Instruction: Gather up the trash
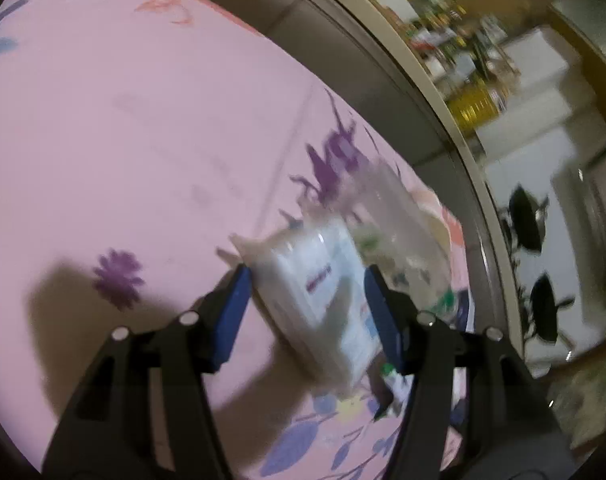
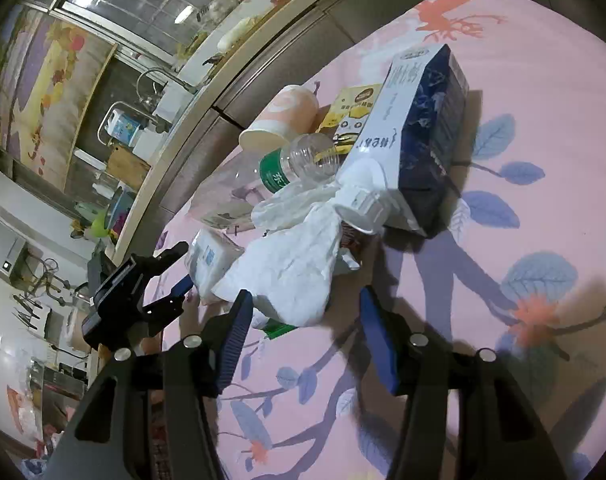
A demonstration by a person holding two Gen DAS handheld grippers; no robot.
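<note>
A heap of trash lies on the pink flowered tablecloth (image 2: 543, 80): a blue and white carton (image 2: 415, 128), a clear bottle with a green label (image 2: 299, 160), a paper cup (image 2: 283, 120), a yellow packet (image 2: 351, 112) and crumpled white paper (image 2: 295, 264). My right gripper (image 2: 305, 292) stands open just before the paper, its left pad beside the paper's edge. A white tissue pack (image 1: 319, 288) sits blurred between the fingers of my left gripper (image 1: 307, 270), which looks open around it. From the right wrist view the pack (image 2: 213, 256) rests on the cloth at the heap's left, with the left gripper (image 2: 185, 264) at its end.
A clear plastic bag (image 1: 391, 216) lies behind the pack. A grey band (image 2: 263, 52) runs along the table's far edge. Beyond it are a kitchen counter with a tap (image 2: 159, 76), bottles and hanging pans (image 1: 527, 220).
</note>
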